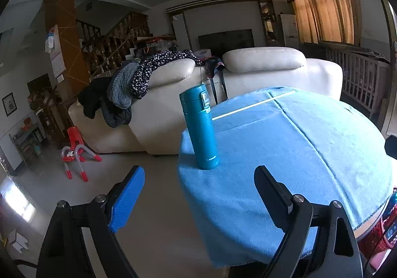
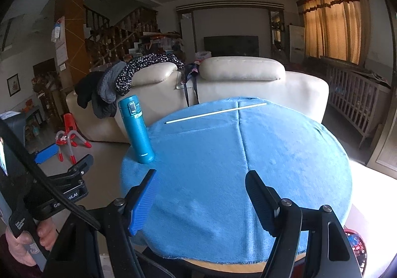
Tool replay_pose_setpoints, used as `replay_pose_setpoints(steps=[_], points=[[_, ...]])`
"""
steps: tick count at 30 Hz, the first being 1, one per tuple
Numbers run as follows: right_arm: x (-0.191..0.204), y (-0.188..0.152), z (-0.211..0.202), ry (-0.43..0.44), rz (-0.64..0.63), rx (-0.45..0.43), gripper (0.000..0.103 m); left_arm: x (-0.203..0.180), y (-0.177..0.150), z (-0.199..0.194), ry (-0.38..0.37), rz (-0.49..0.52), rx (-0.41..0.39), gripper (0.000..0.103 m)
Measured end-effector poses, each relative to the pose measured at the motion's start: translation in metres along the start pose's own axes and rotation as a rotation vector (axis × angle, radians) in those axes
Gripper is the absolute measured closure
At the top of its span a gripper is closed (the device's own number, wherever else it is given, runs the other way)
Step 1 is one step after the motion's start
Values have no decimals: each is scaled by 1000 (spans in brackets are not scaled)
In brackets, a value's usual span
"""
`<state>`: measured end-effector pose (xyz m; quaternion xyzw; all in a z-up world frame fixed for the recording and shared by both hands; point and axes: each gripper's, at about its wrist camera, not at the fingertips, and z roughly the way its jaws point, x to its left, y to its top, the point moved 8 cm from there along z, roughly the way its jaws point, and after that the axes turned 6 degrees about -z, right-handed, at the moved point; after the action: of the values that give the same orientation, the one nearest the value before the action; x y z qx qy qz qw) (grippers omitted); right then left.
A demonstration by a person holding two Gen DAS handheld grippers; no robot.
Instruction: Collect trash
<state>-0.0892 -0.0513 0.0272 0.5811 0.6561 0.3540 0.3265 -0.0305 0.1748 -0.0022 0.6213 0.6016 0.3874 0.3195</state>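
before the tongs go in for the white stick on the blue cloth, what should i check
1. Left tongs empty and open: ok.
2. Right tongs empty and open: ok.
3. White stick lying flat, uncovered, at the far side of the blue cloth: ok.
4. Teal bottle upright near the cloth's left edge, apart from the stick: ok.
5. Somewhere to drop the trash: cannot tell, no bin clearly in view.

A home living room: white sofa point(image 2: 223, 84), television point(image 2: 230, 46), wooden staircase point(image 2: 119, 35).
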Motion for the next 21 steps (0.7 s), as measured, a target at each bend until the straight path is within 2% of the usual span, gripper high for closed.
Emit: replay_pose_setpoints(steps=[9, 21], points=[[-21, 0, 3, -47, 33, 1, 28, -10, -10, 6, -16, 17, 18, 13], [-93, 18, 0, -216, 56, -19, 28, -47, -6, 38, -78, 32, 65, 13]])
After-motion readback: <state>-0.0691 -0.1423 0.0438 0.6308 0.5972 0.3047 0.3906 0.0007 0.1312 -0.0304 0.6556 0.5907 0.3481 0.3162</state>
